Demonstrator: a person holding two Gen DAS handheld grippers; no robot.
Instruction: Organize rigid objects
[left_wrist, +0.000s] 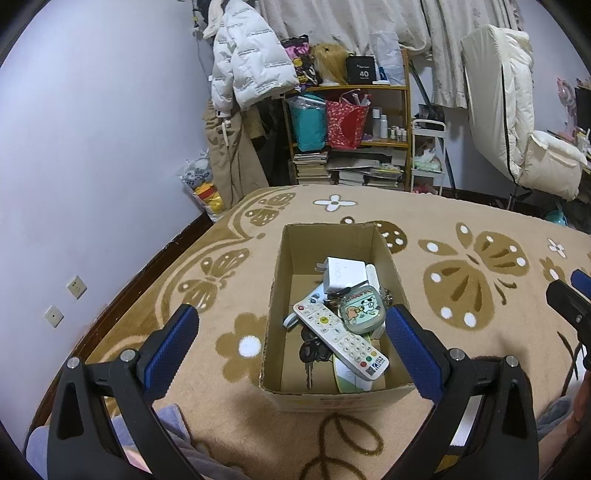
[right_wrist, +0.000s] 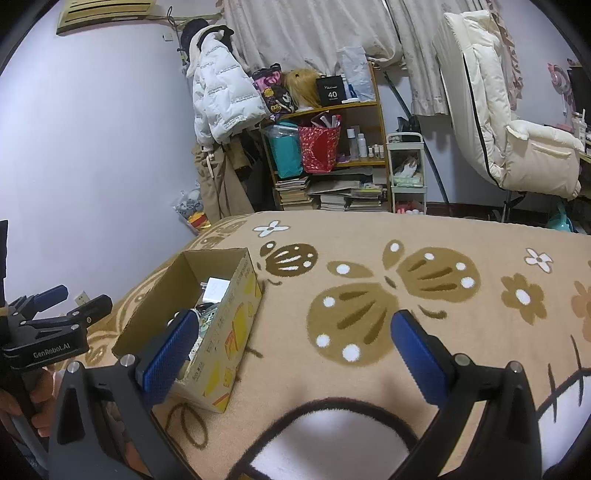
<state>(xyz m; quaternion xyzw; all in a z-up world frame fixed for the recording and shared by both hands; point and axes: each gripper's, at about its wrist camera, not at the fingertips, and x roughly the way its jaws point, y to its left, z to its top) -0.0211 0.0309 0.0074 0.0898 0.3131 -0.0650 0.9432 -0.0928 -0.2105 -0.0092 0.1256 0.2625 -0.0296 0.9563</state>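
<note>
1. Left gripper hung over the near end of the box with its jaws spread wide and nothing between the blue pads. One pad sat left of the box, the other just over its right wall.
2. Right gripper was spread wide too, also holding nothing, out over bare blanket to the right of the box. Its left pad overlapped the box's near corner in the right wrist view, but I couldn't tell if it touched.
3. The box was open-topped cardboard sitting on the blanket, with yellow print on its outer side.
4. Inside it was a pile: a white remote lying diagonally on top, a white charger toward the far end, and a little case with a cartoon dog beside the remote.
5. Dark keys poked out from under the remote at the near end. The rest of the pile was too jumbled to make out.
6. The blanket was tan with brown butterflies and white flowers, nothing loose on it around the box.
7. Further back was a shelf crammed with bags, bottles and books, a white jacket hanging to its left, and curtains behind.
8. A hand gripped the left gripper's handle at the left edge of the right wrist view.
</note>
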